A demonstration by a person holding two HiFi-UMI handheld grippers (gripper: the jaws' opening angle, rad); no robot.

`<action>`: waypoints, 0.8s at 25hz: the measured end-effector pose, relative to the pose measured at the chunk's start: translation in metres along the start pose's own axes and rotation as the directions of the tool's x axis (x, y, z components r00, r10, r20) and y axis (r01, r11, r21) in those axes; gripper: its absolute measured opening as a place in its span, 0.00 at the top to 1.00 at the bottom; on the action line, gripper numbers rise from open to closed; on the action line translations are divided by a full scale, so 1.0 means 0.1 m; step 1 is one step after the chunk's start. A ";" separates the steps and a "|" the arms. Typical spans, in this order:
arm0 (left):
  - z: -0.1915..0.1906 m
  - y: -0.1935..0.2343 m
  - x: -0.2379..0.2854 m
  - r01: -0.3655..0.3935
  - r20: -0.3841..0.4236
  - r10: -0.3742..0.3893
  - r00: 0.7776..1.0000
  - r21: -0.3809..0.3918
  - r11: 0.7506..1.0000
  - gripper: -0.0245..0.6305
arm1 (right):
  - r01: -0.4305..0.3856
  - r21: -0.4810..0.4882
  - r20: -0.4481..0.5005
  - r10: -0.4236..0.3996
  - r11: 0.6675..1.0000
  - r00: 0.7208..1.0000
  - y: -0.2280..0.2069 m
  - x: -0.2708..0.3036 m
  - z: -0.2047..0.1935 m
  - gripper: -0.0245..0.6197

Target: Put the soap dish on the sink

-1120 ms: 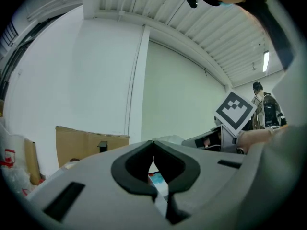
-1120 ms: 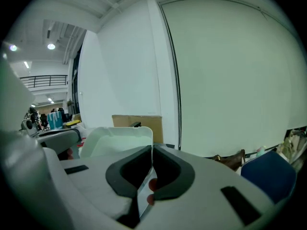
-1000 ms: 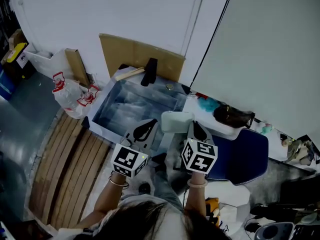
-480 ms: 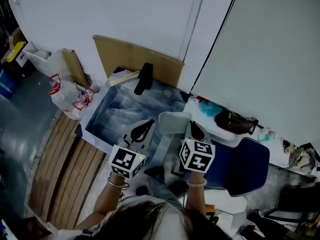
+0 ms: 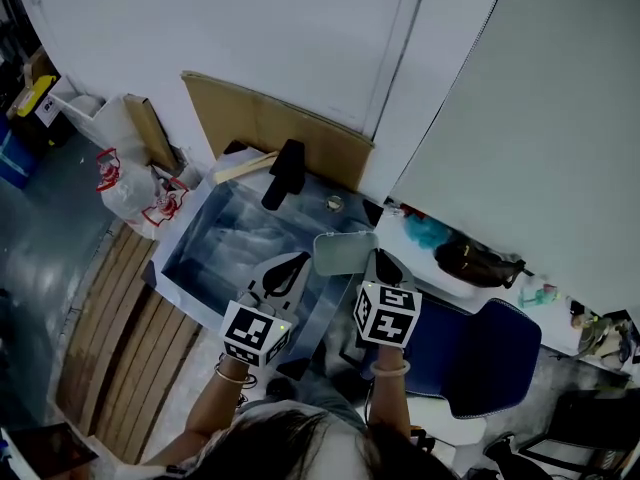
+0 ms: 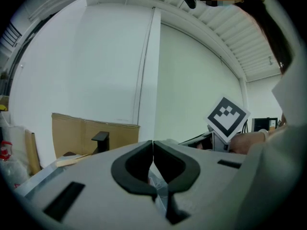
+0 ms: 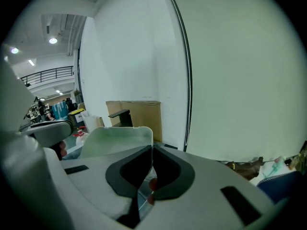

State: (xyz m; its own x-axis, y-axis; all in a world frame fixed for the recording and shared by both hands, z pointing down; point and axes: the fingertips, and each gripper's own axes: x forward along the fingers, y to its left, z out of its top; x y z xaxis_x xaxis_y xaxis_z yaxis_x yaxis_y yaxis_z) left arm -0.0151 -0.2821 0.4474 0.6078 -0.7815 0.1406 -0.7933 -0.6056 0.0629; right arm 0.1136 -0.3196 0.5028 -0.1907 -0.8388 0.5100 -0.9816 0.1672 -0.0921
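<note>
A pale green soap dish hangs over the right rim of the steel sink, and my right gripper is shut on its near edge. In the right gripper view the dish stands up to the left of the closed right gripper. My left gripper hovers over the sink's front right part, beside the dish. The left gripper is shut with nothing in it. A black faucet stands at the sink's back edge.
Brown cardboard leans on the wall behind the sink. A white bag with red print lies to the left, above wooden slats. To the right are a blue chair and a ledge with a dark bag.
The head view has shifted. The right gripper and the dish have edged slightly left towards the sink, and the left gripper has kept beside them. Both stay shut.
</note>
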 end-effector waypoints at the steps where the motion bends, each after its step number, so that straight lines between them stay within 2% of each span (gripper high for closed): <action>1: -0.02 0.02 0.04 -0.004 -0.004 0.004 1.000 -0.005 1.000 0.95 | -0.006 0.000 -0.008 0.006 1.000 1.000 -0.01 0.06 -0.01 0.92; 12: -0.25 0.25 0.39 -0.041 -0.053 0.039 0.998 -0.041 0.998 0.95 | -0.039 -0.012 -0.083 0.038 0.999 0.996 -0.11 0.72 -0.11 0.92; 20: -0.37 0.33 0.64 -0.039 -0.083 0.034 0.996 -0.054 0.998 0.95 | -0.045 -0.034 -0.132 0.040 0.998 0.990 -0.22 1.11 -0.20 0.92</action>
State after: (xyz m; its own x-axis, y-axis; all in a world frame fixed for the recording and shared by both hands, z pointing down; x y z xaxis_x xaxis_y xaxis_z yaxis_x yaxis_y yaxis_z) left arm -0.0038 -0.3468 0.4953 0.5751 -0.7866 0.2246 -0.8171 -0.5658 0.1108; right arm 0.1146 -0.4060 0.5785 -0.2268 -0.7556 0.6145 -0.9713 0.2219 -0.0856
